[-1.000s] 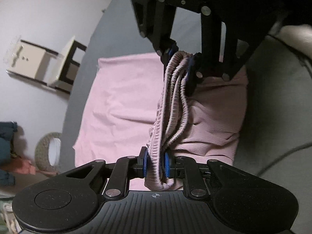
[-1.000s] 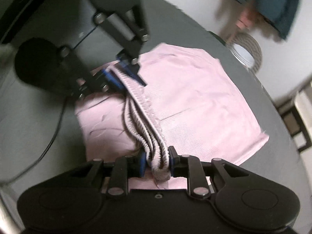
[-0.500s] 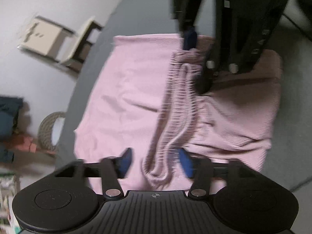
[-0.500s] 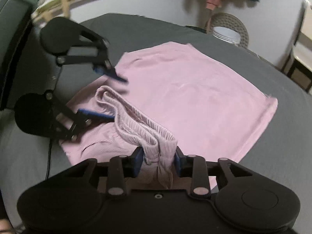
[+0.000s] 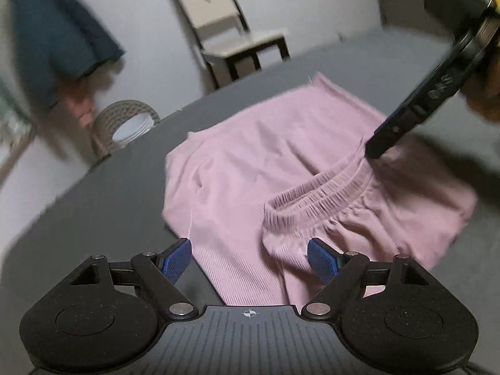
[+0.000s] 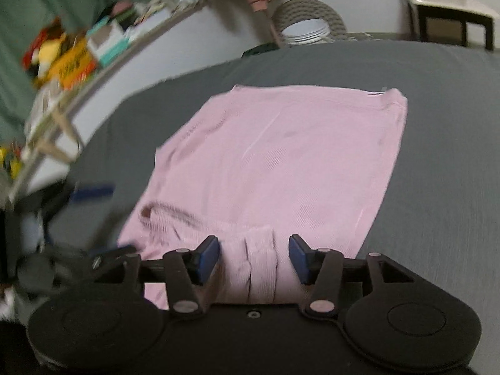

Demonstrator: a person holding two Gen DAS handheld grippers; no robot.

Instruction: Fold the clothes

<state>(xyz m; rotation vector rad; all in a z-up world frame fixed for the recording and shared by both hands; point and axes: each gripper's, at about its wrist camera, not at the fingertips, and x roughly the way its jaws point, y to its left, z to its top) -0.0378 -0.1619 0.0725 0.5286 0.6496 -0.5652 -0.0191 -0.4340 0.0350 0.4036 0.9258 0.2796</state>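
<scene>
Both my grippers, left gripper (image 5: 250,257) and right gripper (image 6: 253,257), have fingers spread, gripping nothing. The pink garment (image 6: 281,156) lies on the grey surface (image 6: 437,156), its waistband (image 5: 318,192) seemingly bunched beneath them.

Both grippers now off the waistband (image 5: 318,192).

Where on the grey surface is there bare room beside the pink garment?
Bare grey surface lies right of the pink garment and beyond its far hem, toward the chair. Another strip runs along its left edge. The near end is crowded: the bunched waistband and both open tools.
</scene>
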